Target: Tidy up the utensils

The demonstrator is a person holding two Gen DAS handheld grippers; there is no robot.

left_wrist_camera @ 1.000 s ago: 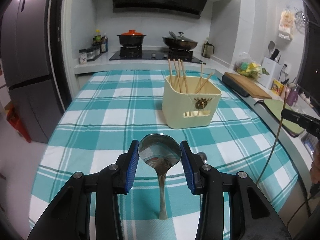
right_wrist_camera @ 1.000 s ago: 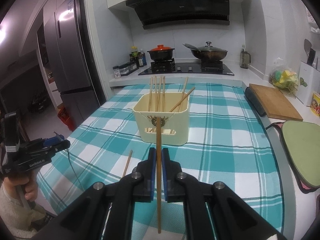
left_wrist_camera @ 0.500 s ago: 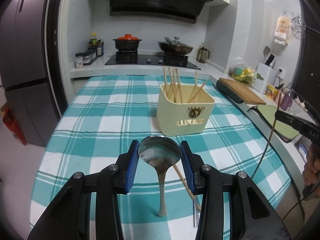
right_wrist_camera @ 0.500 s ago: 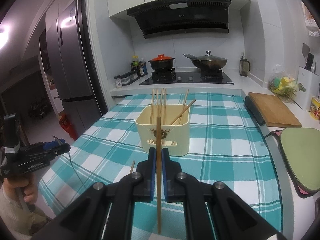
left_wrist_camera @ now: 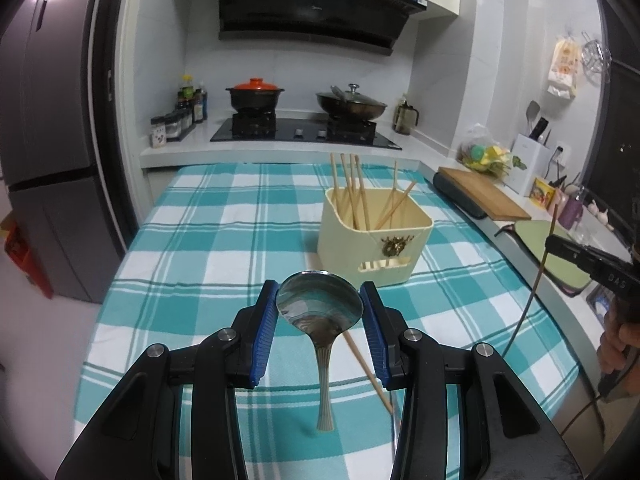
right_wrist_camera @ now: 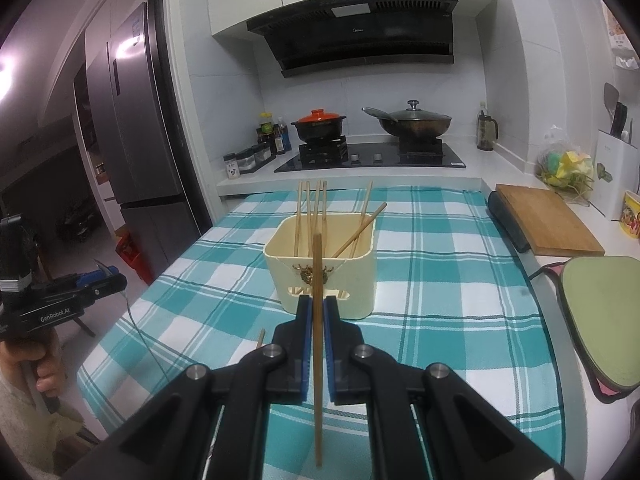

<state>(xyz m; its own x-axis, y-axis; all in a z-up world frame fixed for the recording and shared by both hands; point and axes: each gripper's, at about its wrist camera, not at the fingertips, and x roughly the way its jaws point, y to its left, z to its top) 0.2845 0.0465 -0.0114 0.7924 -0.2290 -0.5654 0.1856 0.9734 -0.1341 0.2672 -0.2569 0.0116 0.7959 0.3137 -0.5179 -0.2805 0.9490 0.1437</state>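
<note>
Left gripper (left_wrist_camera: pixel 319 312) clamps a polished steel spoon (left_wrist_camera: pixel 320 307) by its round bowl; right gripper (right_wrist_camera: pixel 315 318) pinches a slim wooden chopstick (right_wrist_camera: pixel 317 280) upright, both above checked cloth (right_wrist_camera: pixel 440 280) before the cream plastic holder (right_wrist_camera: pixel 320 276)

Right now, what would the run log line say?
left gripper: holds spoon | right gripper: holds chopstick | holder: chopsticks inside | table: one loose chopstick

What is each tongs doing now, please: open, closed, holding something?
Left tongs: closed on the bowl of a metal spoon.
Right tongs: closed on one wooden chopstick, held upright.
</note>
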